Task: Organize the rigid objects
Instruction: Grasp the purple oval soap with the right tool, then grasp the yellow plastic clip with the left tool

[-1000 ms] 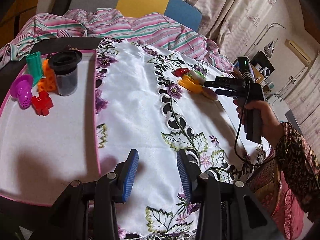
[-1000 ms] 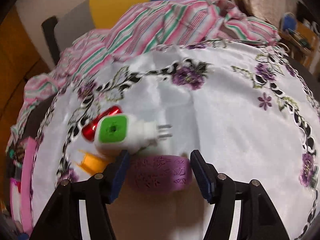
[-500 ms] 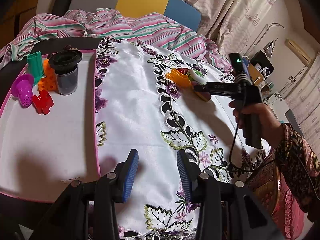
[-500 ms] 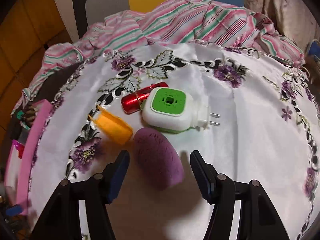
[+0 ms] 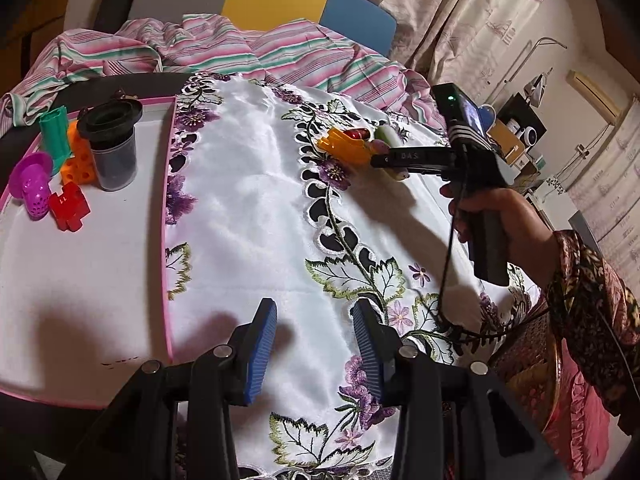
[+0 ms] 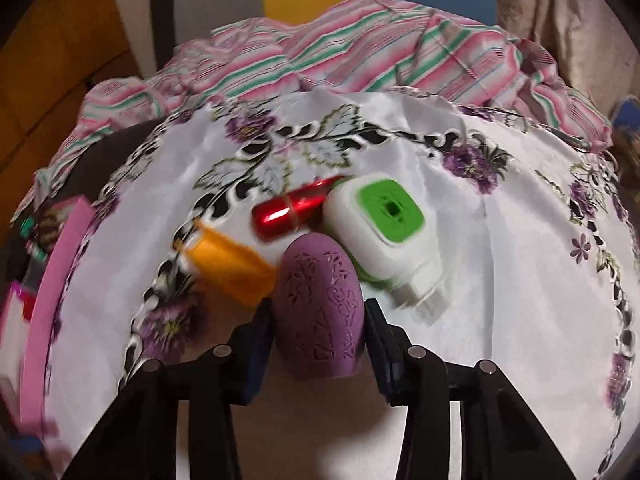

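In the right wrist view my right gripper (image 6: 319, 312) is shut on a purple egg-shaped object (image 6: 320, 300) with cut-out patterns, both pads pressing its sides. Beside it lie an orange plastic piece (image 6: 230, 262), a red metallic cylinder (image 6: 292, 210) and a white and green plug-in device (image 6: 384, 228). In the left wrist view my left gripper (image 5: 314, 340) is open and empty, low over the white embroidered cloth (image 5: 256, 216). The right gripper (image 5: 384, 158) shows there at the far pile, by the orange piece (image 5: 340, 144).
A white tray with a pink rim (image 5: 80, 272) lies at left, holding a black cup (image 5: 114, 148), a green piece (image 5: 56, 136), an orange block (image 5: 78, 166), a red block (image 5: 69, 209) and a magenta piece (image 5: 32, 186). A striped cloth (image 5: 240, 52) is bunched behind the table.
My right gripper has moved forward around the purple egg and closed on it. The egg turned lengthwise between the pads. My left gripper has stayed put.
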